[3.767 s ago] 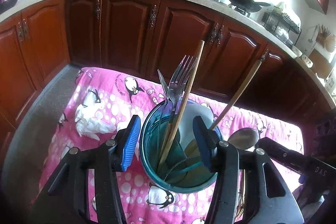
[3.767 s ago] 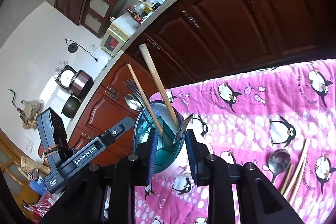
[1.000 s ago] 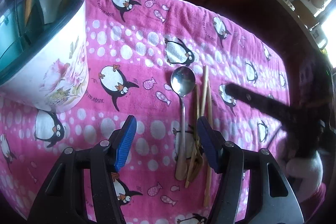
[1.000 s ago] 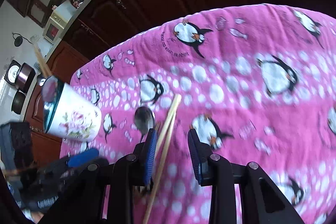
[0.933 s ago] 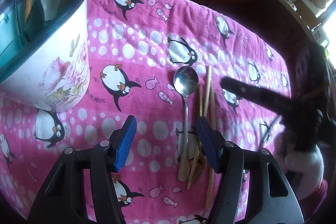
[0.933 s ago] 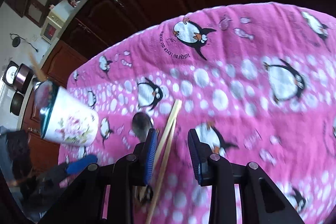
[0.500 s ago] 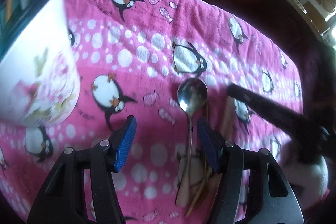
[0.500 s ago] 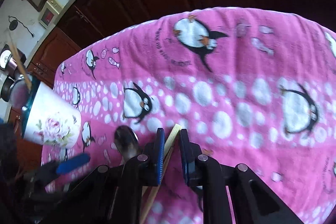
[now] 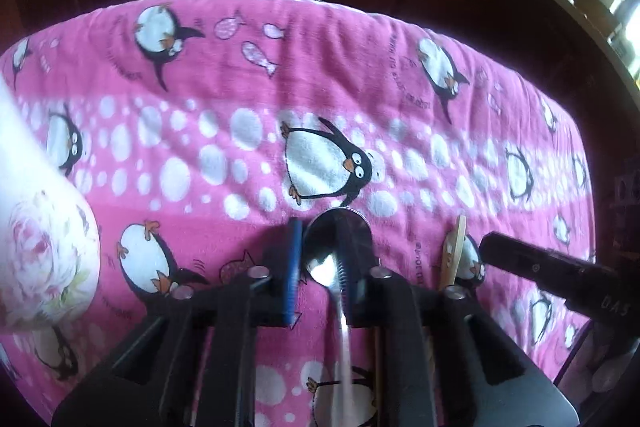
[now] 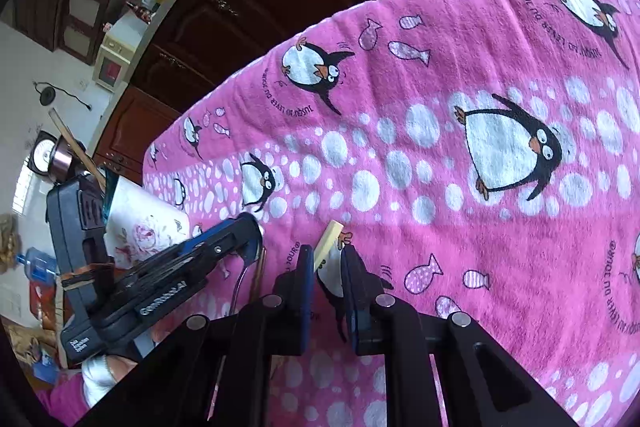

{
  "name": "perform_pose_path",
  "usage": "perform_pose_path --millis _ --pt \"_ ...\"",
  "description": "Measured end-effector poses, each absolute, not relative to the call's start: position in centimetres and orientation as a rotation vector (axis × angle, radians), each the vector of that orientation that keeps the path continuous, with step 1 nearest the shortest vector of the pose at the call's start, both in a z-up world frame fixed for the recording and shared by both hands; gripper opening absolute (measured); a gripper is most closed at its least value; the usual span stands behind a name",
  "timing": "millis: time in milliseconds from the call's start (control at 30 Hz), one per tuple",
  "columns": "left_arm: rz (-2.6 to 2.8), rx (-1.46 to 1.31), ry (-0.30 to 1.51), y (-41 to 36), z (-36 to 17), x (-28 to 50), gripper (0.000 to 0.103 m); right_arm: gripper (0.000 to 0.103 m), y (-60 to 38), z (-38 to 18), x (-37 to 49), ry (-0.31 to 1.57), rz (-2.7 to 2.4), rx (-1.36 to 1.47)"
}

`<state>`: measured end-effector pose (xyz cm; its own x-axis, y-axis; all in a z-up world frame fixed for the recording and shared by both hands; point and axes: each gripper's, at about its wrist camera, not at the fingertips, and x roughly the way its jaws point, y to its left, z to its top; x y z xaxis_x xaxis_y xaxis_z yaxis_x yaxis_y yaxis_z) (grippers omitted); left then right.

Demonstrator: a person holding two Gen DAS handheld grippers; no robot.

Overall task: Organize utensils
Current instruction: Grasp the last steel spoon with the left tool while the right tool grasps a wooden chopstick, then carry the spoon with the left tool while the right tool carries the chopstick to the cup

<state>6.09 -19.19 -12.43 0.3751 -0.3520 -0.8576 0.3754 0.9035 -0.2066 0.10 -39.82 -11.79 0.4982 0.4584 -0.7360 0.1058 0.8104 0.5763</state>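
Lying on the pink penguin cloth (image 9: 248,75) over the table, a metal spoon (image 9: 336,251) with bowl toward the far side and handle running straight back toward the near edge, in line with the left tool (image 9: 320,259). Left tool narrowed around the spoon's neck, one pad either side, close against it; whether actually pinching yet, hard to tell. Long axis along the fingers, so a lift means raising the spoon bowl-forward.

Just right of the spoon, a pale chopstick (image 10: 329,243), also pointing far-to-near, its far tip between the pads of the right tool (image 10: 326,267), with jaws nearly closed on it; firm contact not certain either.

Flowered cup (image 9: 44,259) standing at the near left, close beside the left tool and well left of the right one. Likely next: carry each piece leftward and tip it upright into the cup, shorter trip for the spoon.
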Motion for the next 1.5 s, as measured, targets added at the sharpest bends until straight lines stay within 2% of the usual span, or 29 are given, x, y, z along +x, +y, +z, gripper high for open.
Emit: perform_pose_path --millis 167,367,533,600,767,900,933,1033,1133,1233,1267,1300,1367,1500 --pt "-0.515 0.001 1.073 -18.5 -11.6 5.3 0.002 0.014 -39.3 -12.2 0.7 1.051 0.22 0.637" --pt "-0.53 -0.002 1.081 -18.4 -11.3 5.3 0.002 0.014 -38.0 -13.4 2.4 1.089 0.171 0.637" --pt "-0.534 -0.01 1.088 -17.5 -11.3 4.8 0.002 0.01 -37.0 -12.0 2.1 1.059 0.164 0.535" --pt "-0.543 -0.019 1.078 -17.5 -11.0 4.7 0.001 0.004 -37.0 -11.0 1.7 1.034 0.17 0.517" --pt "-0.585 -0.042 1.073 -17.0 -9.7 3.6 0.001 0.003 -37.3 -8.4 0.4 0.967 0.201 0.483" --pt "-0.579 -0.023 1.068 -16.8 -9.5 3.1 0.001 0.004 -37.2 -8.6 0.3 0.982 0.203 0.471" --pt "-0.578 -0.027 1.072 -16.8 -9.7 3.0 0.001 0.004 -37.2 -8.9 0.4 0.985 0.198 0.488" --pt "-0.568 -0.023 1.084 -16.6 -10.1 2.9 0.001 0.017 -37.2 -10.3 1.1 1.028 0.183 0.545" --pt "-0.557 -0.009 1.101 -16.5 -10.7 2.8 0.001 0.018 -36.7 -11.6 2.4 1.081 0.136 0.532" --pt "-0.532 0.017 1.129 -16.6 -11.4 3.0 0.002 0.018 -36.3 -12.9 3.7 1.138 0.121 0.531" --pt "-0.516 0.025 1.15 -16.6 -11.8 3.2 0.004 0.015 -36.2 -12.9 3.8 1.131 0.113 0.519" --pt "-0.51 0.022 1.163 -16.7 -12.0 3.4 0.006 0.014 -36.1 -12.8 3.8 1.134 0.11 0.5" --pt "-0.52 -0.007 1.189 -16.7 -12.6 3.8 0.018 0.013 -36.0 -12.6 3.7 1.125 0.115 0.475" --pt "-0.531 0.002 1.18 -17.1 -12.6 3.9 0.022 0.013 -36.3 -11.7 2.8 1.086 0.131 0.476"
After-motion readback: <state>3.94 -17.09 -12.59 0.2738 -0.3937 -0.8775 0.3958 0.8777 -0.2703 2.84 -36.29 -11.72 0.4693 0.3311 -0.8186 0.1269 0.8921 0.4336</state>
